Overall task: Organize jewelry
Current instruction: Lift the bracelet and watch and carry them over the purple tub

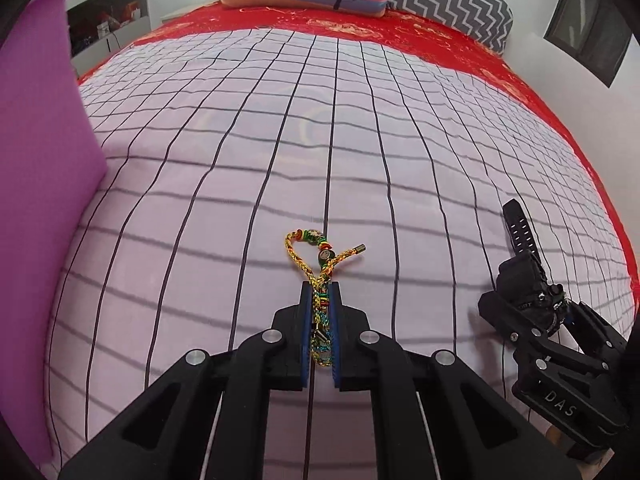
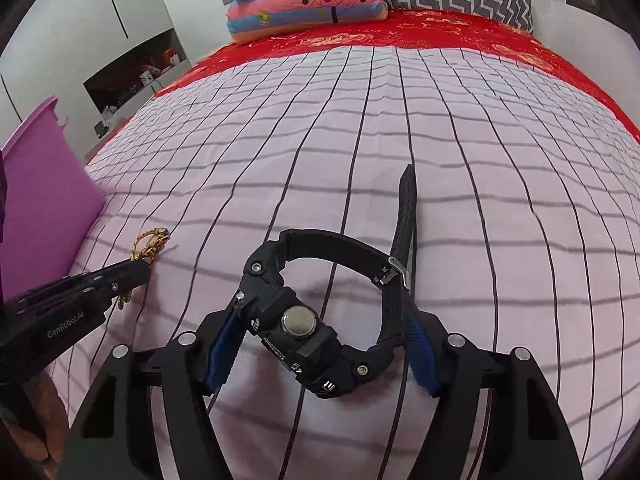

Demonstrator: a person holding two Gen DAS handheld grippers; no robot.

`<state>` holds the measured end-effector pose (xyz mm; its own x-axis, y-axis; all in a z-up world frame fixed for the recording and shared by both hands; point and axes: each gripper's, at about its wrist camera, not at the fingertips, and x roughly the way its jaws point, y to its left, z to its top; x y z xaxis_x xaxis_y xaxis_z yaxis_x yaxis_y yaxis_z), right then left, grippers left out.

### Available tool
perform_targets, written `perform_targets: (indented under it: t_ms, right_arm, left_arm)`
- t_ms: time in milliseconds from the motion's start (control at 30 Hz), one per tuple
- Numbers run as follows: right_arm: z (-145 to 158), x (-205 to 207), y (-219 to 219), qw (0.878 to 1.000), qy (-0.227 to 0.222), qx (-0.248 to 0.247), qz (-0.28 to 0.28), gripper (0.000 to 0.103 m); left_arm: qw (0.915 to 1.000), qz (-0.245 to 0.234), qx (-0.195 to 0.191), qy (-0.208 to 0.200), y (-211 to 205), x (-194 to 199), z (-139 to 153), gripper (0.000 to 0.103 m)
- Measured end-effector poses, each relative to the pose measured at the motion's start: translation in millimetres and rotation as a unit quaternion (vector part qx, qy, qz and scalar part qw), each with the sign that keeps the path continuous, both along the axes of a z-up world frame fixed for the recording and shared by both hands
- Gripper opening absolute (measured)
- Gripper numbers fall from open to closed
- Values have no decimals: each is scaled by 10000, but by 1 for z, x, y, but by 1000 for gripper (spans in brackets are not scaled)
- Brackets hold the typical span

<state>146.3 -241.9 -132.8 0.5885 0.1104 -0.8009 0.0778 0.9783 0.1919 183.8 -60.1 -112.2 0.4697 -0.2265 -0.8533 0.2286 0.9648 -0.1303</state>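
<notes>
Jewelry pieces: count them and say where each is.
2. The braided bracelet is clamped in the left gripper; the black watch sits in the right gripper.

My left gripper [image 1: 320, 332] pinches a braided bracelet [image 1: 316, 256], and my pads cover its middle stretch, so I cannot tell how the clasp ends join. In the right wrist view the bracelet [image 2: 150, 242] is too small to read its beads. The purple bin [image 1: 40, 140] is cut off by the left edge in both views; its inside stays hidden. The watch [image 2: 304, 328] sits between my right gripper [image 2: 320, 348] pads with its face turned away, and its small back lettering is unreadable. The shelf niche [image 2: 132, 76] holds items too small to identify. The zigzag pillow [image 1: 452, 0] runs past the top edge.
</notes>
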Motion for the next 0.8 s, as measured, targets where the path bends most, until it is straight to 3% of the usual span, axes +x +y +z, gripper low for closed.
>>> perform_targets:
  t_ms: [333, 800]
  right_arm:
    - [24, -56, 26, 9995, 23, 241, 180, 68]
    - [126, -86, 83, 9938, -868, 222, 664, 68]
  left_arm:
    - [9995, 47, -223, -204, 31, -58, 45, 8]
    - [9951, 277, -333, -887, 91, -101, 137, 8]
